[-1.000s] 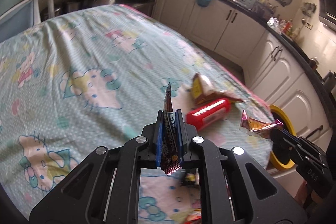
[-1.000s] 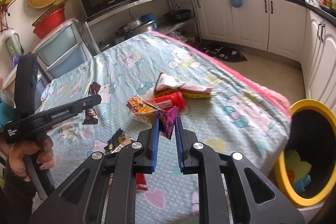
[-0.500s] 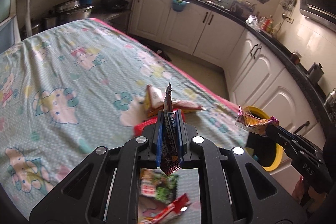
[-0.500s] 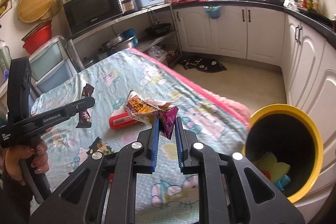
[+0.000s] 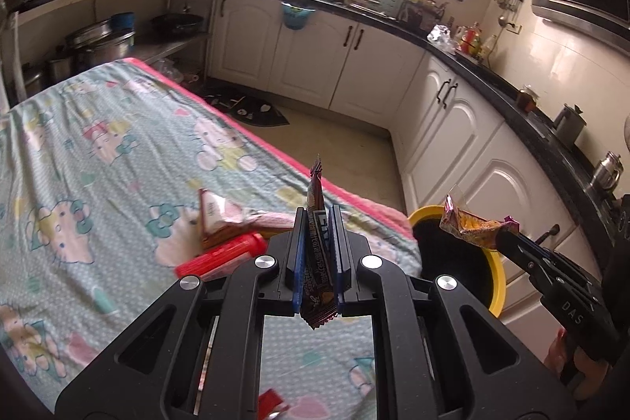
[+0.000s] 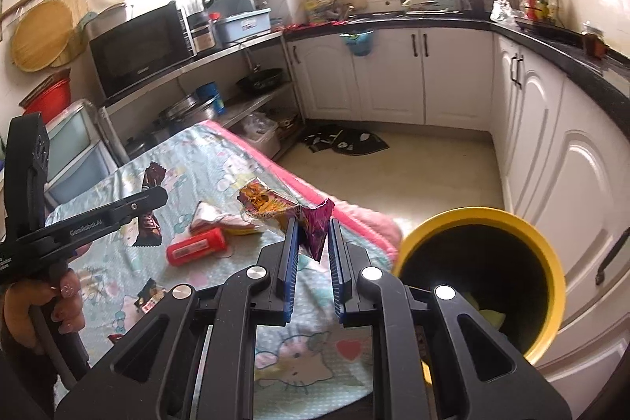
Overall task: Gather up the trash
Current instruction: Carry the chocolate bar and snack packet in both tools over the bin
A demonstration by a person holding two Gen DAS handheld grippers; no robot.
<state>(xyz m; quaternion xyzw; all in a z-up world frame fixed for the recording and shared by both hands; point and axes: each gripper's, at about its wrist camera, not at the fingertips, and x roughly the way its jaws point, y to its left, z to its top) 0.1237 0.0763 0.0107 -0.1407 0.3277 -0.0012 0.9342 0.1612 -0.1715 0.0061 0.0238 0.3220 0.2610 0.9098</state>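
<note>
My left gripper (image 5: 318, 219) is shut on a dark brown snack wrapper (image 5: 317, 254) held upright above the table; it also shows in the right wrist view (image 6: 149, 211). My right gripper (image 6: 312, 235) is shut on a crumpled orange and purple wrapper (image 6: 283, 209), which hangs just left of the yellow bin (image 6: 543, 250). In the left wrist view that wrapper (image 5: 472, 225) is over the bin's rim (image 5: 498, 270). A red tube (image 6: 197, 247) and a torn white and orange packet (image 6: 220, 219) lie on the table.
The table has a Hello Kitty cloth (image 5: 98, 164) with a pink edge. More small wrappers (image 6: 147, 296) lie near its front. White cabinets (image 6: 571, 176) stand behind the bin, which holds some yellow trash (image 6: 488, 309). A dark mat (image 6: 346, 140) lies on the floor.
Both grippers have moved right, toward the yellow bin, each keeping its wrapper. The bin now fills more of the right wrist view and the right wrapper is over the rim.
</note>
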